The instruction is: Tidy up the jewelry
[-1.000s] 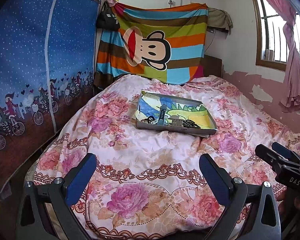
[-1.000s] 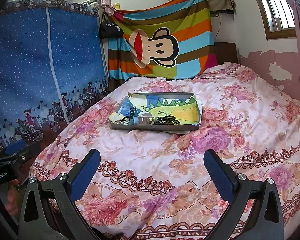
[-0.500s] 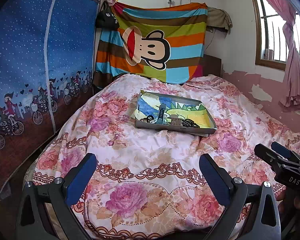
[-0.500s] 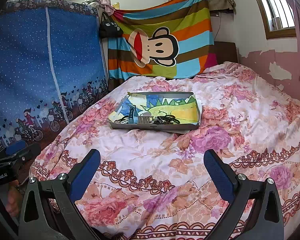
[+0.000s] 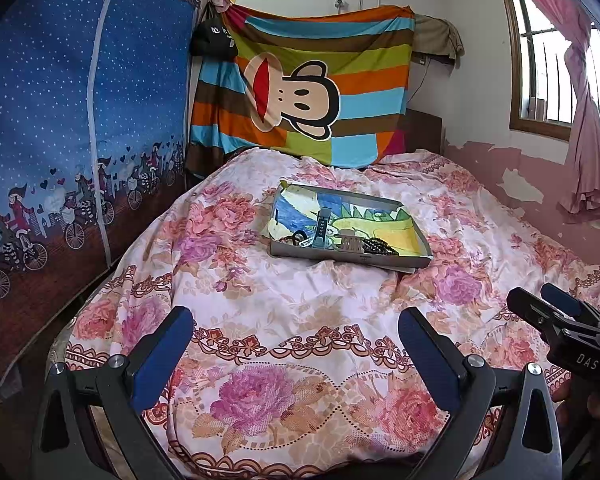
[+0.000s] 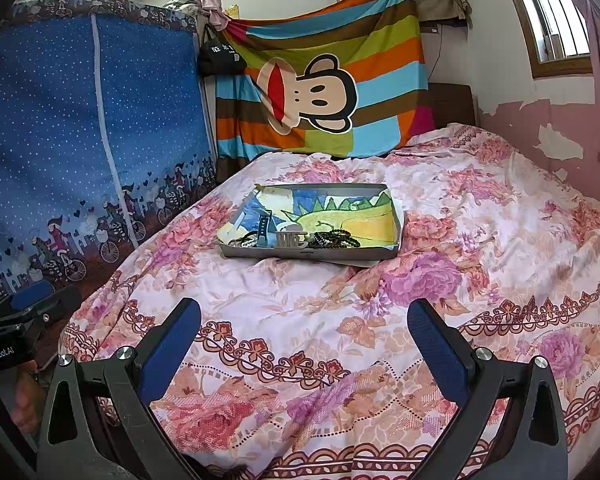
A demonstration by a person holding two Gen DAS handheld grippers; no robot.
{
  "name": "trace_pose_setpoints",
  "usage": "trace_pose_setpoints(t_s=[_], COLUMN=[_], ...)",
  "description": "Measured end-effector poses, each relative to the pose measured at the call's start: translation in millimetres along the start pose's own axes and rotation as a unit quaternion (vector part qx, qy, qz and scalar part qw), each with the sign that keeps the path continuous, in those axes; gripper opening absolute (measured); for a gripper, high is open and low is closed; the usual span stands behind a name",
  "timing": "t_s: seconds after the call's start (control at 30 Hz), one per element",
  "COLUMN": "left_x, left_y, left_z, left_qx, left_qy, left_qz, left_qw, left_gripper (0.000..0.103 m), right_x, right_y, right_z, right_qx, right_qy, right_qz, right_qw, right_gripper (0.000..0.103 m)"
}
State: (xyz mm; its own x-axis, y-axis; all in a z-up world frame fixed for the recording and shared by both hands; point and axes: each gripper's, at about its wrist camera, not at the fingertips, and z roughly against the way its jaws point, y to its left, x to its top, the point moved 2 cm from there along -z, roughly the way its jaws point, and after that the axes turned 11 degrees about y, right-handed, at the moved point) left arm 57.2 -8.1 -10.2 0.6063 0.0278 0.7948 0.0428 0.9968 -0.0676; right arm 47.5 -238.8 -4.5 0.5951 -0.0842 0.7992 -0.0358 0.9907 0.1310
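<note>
A shallow grey tray lined with a coloured drawing lies on the flowered bed. Along its near side sit a dark bead bracelet, a pale comb-like clip, a blue watch strap and small dark rings. My left gripper stands open over the near bedspread, well short of the tray. My right gripper is open too, nothing between its fingers, and shows at the right edge of the left wrist view.
The flowered bedspread covers the whole bed. A blue fabric wardrobe stands along the left. A striped monkey blanket hangs at the head. A pink wall and window lie to the right.
Both grippers stay open and nearly still; the views have only drifted slightly. The tray and its jewelry have not moved.
</note>
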Motion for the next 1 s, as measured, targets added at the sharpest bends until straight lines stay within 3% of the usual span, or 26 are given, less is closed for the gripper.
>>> trace_pose_setpoints(t_s=[1.0], left_x=[1.8], left_y=[-0.1], left_z=[0.5], left_qx=[0.000], left_qy=[0.001], left_qz=[0.001], left_qw=[1.0000], left_gripper=[0.103], right_x=[-0.1], right_y=[-1.6], right_z=[-1.3], right_qx=[-0.001], right_qy=[0.001], right_qz=[-0.001], right_qw=[1.000], right_gripper=[0.102])
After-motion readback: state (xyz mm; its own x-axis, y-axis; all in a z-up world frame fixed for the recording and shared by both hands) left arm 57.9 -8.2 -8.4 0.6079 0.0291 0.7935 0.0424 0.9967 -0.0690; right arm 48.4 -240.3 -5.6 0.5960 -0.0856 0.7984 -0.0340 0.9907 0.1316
